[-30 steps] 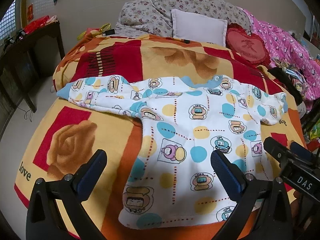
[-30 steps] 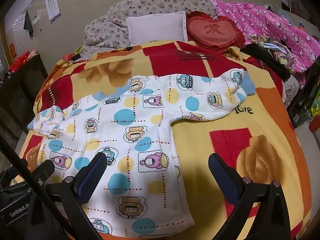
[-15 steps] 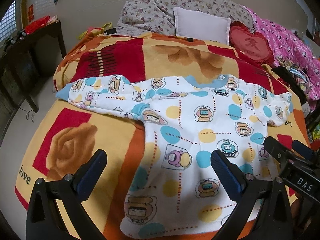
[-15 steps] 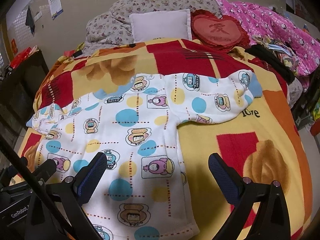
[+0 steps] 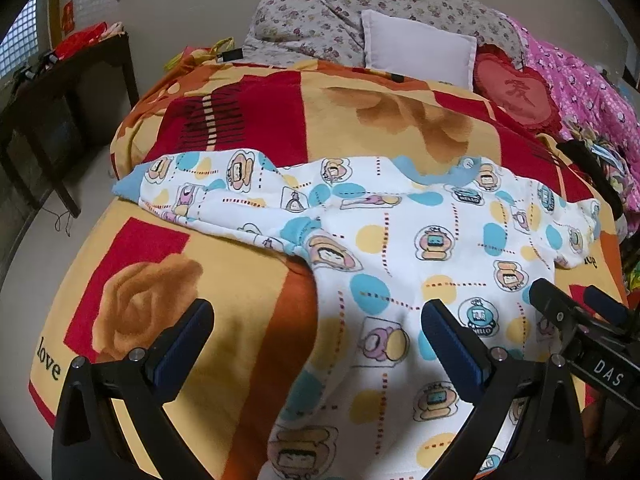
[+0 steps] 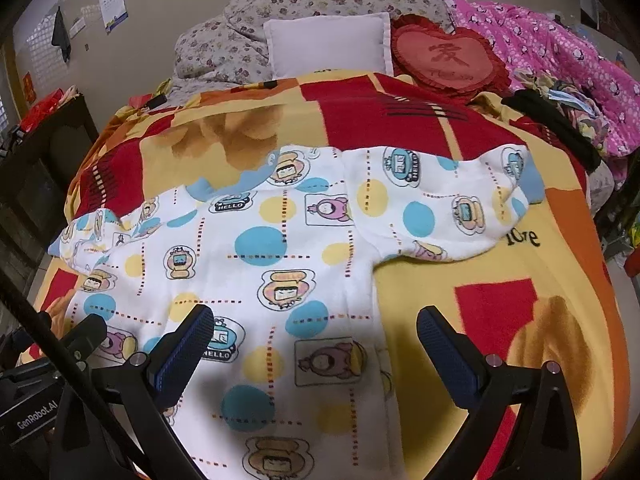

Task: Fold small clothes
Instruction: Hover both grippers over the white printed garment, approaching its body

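**Soft fleece top lies flat, ready for a first fold**

The small white long-sleeved child's top with blue and yellow dots and cartoon figures [image 5: 404, 264] looks like thick, plush fleece. It should be light, limp and a little grippy against the fuzzy red, orange and yellow rose-patterned blanket [image 5: 240, 276] beneath it, so it will likely drag the blanket's nap rather than slide. Nothing about it is fragile. A pinch needs to catch the full thickness of the cloth at an edge, since a shallow bite may lift only one layer. The blue-trimmed cuffs and the side seams below the armpits look like the best holds for bringing each sleeve across the body.

The top is spread face up across the middle of the bed, collar toward the pillows, both sleeves stretched out sideways, hem nearest the cameras. A blue collar band shows at the neck. The cloth is slightly rumpled at the armpits.

The left hand-held gripper [image 5: 316, 344] hangs above the top's left side edge, fingers wide apart, holding nothing. The right hand-held gripper [image 6: 314, 348] sits over the opposite side edge, equally spread and empty.
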Motion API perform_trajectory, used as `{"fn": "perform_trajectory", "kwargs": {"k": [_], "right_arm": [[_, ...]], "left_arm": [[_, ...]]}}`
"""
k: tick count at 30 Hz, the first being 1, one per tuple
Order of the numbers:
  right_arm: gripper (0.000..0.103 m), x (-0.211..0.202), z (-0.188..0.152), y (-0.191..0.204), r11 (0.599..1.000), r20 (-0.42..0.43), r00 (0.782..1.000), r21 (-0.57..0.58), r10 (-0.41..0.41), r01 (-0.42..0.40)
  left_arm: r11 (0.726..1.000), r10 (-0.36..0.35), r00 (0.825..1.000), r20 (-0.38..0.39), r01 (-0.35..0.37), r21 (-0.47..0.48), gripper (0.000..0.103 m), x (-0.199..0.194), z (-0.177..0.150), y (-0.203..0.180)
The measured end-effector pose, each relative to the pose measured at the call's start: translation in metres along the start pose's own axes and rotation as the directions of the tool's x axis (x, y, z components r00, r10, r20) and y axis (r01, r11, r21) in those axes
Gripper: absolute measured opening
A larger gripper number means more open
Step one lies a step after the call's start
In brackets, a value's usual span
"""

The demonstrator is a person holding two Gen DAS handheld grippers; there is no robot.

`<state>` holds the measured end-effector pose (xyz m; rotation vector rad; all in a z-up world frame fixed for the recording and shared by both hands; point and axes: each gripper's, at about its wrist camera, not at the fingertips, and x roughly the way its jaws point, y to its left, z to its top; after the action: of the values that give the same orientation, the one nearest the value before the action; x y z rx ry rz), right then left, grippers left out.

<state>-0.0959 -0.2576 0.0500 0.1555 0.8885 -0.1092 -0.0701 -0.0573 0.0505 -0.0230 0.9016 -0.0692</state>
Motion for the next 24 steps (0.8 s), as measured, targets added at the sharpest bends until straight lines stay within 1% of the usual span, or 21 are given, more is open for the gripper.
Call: {"fn": "perform_trajectory", "kwargs": {"k": [17,24], "right_arm": [[0.103,0.016,0.01,0.014,1.0,-0.017,1.0,-0.024,0.013,-0.014],[0.103,0.019,0.012,0.016,1.0,-0.016,1.0,-0.024,0.011,-0.011]], "left_arm": [[0.999,0.018,1.0,-0.009,-0.019,-0.043,0.103,0.011,0.016,0.02],[0.999,0.022,1.0,-0.007,-0.022,-0.033,0.103,0.011,0.017,0.019]]}}
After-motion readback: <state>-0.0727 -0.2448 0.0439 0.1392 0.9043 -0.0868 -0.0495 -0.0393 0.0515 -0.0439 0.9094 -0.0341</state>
